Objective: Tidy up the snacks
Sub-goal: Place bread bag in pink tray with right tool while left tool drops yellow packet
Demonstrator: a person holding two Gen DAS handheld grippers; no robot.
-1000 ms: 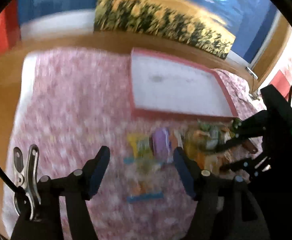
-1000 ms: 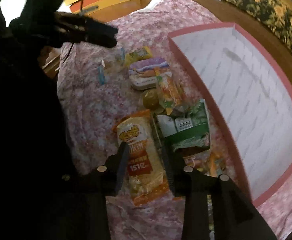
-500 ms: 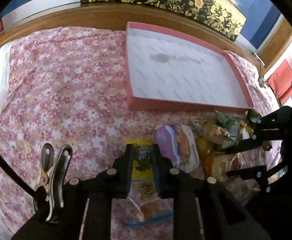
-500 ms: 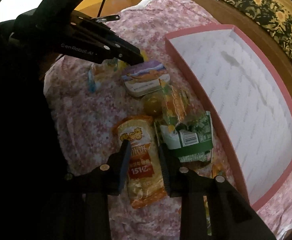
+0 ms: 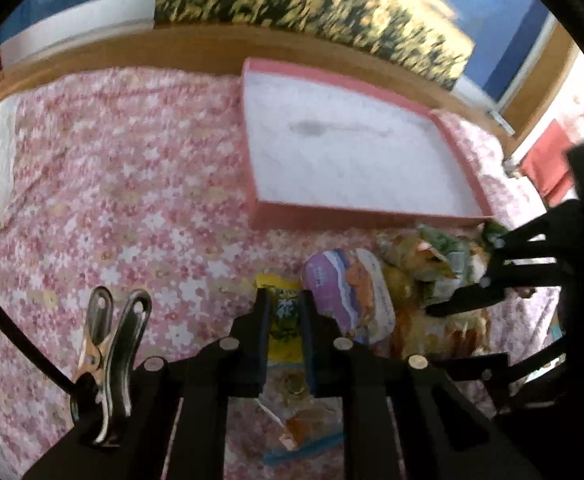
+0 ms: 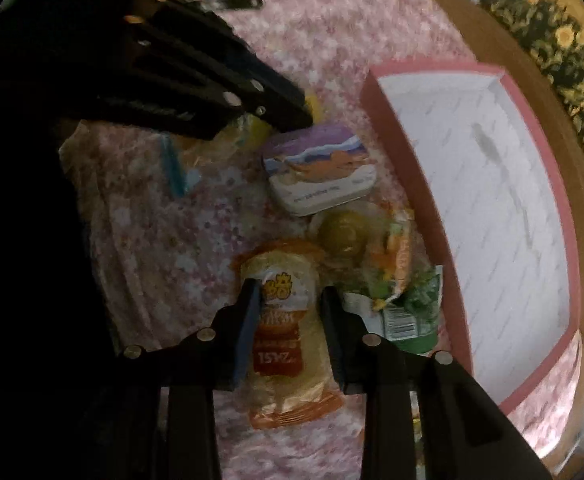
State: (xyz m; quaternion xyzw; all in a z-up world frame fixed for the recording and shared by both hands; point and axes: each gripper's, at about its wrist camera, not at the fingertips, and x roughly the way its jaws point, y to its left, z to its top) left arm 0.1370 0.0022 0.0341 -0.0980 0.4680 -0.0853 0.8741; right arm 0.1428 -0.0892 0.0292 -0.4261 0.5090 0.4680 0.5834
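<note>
My left gripper (image 5: 285, 316) is shut on a small yellow snack packet (image 5: 282, 312), which lies on the flowered cloth just left of a purple-and-white tin (image 5: 351, 292). In the right wrist view that tin (image 6: 319, 168) lies beyond an orange crisp packet (image 6: 284, 320). My right gripper (image 6: 290, 304) points straight down over that packet. Its jaws are opening, one finger at each long side of the packet, and the pads do not press it. The pink tray (image 6: 411, 168) with a white inside lies to the right and holds nothing.
A green packet (image 6: 411, 316), a clear orange packet (image 6: 399, 256) and a round greenish sweet (image 6: 341, 230) crowd between the crisp packet and the tray. A clear bag with a blue strip (image 5: 303, 432) lies under my left gripper. The pink cloth (image 5: 112, 200) covers a wooden table.
My left gripper has dropped onto the yellow packet and shut on it. My right gripper has shifted along the crisp packet and tilted, its jaws still astride it.
</note>
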